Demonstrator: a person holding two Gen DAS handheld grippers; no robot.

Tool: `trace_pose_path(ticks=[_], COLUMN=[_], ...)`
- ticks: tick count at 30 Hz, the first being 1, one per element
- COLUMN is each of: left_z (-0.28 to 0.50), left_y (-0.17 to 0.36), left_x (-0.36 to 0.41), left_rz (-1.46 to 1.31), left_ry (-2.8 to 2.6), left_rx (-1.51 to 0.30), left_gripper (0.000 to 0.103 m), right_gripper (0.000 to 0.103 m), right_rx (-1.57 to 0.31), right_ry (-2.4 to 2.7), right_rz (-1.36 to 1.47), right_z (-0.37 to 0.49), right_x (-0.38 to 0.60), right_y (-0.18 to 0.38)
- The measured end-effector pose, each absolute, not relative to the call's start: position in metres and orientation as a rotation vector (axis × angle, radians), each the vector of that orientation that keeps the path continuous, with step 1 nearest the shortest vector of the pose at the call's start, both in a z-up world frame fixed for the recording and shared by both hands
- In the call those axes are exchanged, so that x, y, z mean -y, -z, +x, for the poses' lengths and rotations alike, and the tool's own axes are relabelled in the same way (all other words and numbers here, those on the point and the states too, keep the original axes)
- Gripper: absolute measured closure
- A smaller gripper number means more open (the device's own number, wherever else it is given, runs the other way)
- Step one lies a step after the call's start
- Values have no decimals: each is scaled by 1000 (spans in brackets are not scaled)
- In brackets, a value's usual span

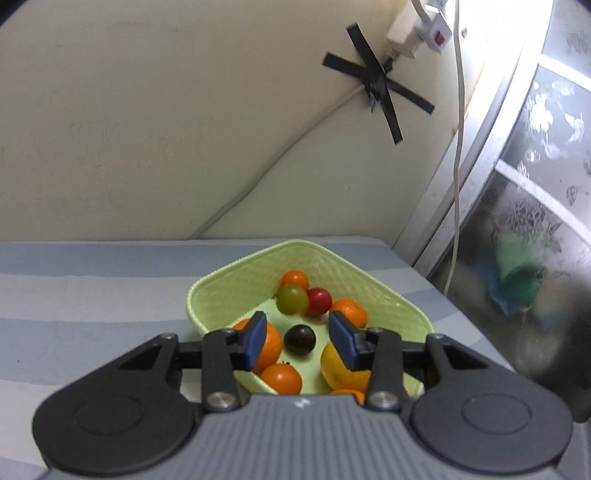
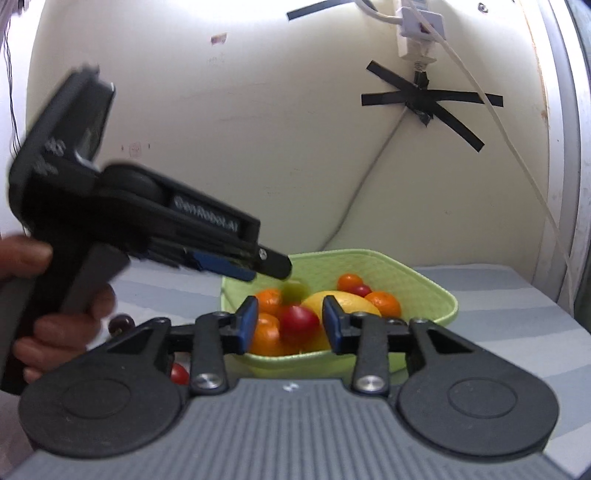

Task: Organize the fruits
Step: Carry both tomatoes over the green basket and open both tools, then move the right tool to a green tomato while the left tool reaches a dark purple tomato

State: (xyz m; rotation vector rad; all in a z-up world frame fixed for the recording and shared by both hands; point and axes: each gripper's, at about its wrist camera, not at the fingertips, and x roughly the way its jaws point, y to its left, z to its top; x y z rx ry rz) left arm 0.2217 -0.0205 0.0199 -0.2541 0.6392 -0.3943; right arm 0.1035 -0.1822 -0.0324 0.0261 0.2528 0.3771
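Observation:
A light green basket (image 1: pixel 380 295) (image 2: pixel 424 291) on the striped cloth holds oranges (image 1: pixel 282 378), a yellow lemon (image 2: pixel 347 301), a green tomato (image 1: pixel 291 300), red tomatoes (image 1: pixel 319 300) and a dark plum (image 1: pixel 300 339). My left gripper (image 1: pixel 297 341) is open above the basket with nothing between its pads; it also shows in the right wrist view (image 2: pixel 258 267), over the basket's left rim. My right gripper (image 2: pixel 290 328) is open in front of the basket, and a red tomato (image 2: pixel 300 321) shows between its pads, held or not I cannot tell.
A dark fruit (image 2: pixel 122 322) and a red tomato (image 2: pixel 180 373) lie on the cloth left of the basket. The wall behind carries taped cables (image 1: pixel 376 79) and a power strip (image 2: pixel 415 27). A glass door (image 1: pixel 535 184) stands at the right.

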Motion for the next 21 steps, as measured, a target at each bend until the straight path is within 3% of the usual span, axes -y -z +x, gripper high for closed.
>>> trace_pose_path(ticks=[9, 12, 17, 21], left_z=[164, 146, 139, 147], left_y=[-51, -42, -9, 5], left_x=[-62, -86, -103, -96], left_rz=[-297, -270, -289, -307], left_ry=[258, 186, 132, 158], left_rx=[-516, -538, -628, -652], left_gripper=[64, 55, 55, 46], right_gripper=[62, 62, 62, 63], right_rx=[-167, -165, -209, -299], right_ry=[-317, -338, -494, -580], right_rz=[140, 158, 62, -81], right_z=[89, 84, 75, 76], right_x=[208, 207, 174, 129], right_y=[28, 25, 16, 21])
